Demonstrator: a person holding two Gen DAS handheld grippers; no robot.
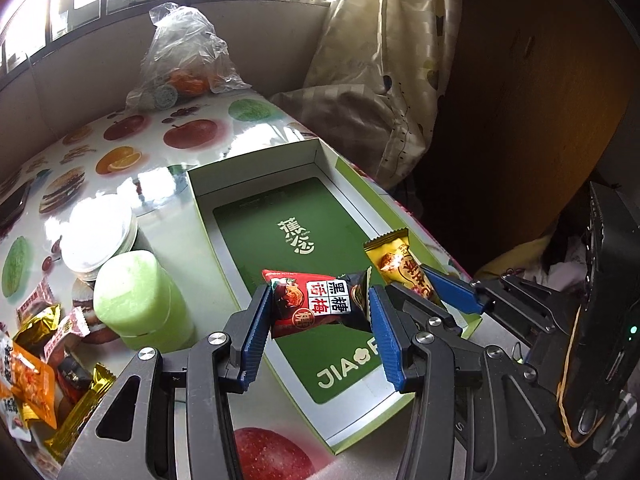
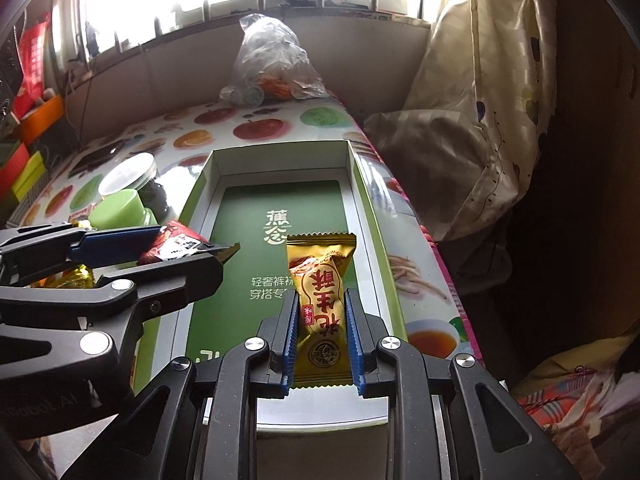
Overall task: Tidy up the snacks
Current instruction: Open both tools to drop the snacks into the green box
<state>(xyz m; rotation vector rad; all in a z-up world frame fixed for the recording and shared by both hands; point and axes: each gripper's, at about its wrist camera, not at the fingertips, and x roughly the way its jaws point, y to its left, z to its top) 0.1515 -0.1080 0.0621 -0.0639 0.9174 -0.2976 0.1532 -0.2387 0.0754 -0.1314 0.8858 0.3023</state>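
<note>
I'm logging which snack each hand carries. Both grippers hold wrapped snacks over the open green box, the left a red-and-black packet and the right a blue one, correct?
One slip: the right gripper holds a golden-yellow wrapped snack, not a blue one, as the right wrist view shows. The left gripper does hold the red-and-black packet, both over the open green cardboard box.

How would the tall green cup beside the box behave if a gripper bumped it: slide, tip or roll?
The green cup looks tall for its footprint, so it would probably tip rather than slide. It appears to be light plastic, so a small nudge may be enough. Its round sides suggest it would roll on the table afterwards.
</note>
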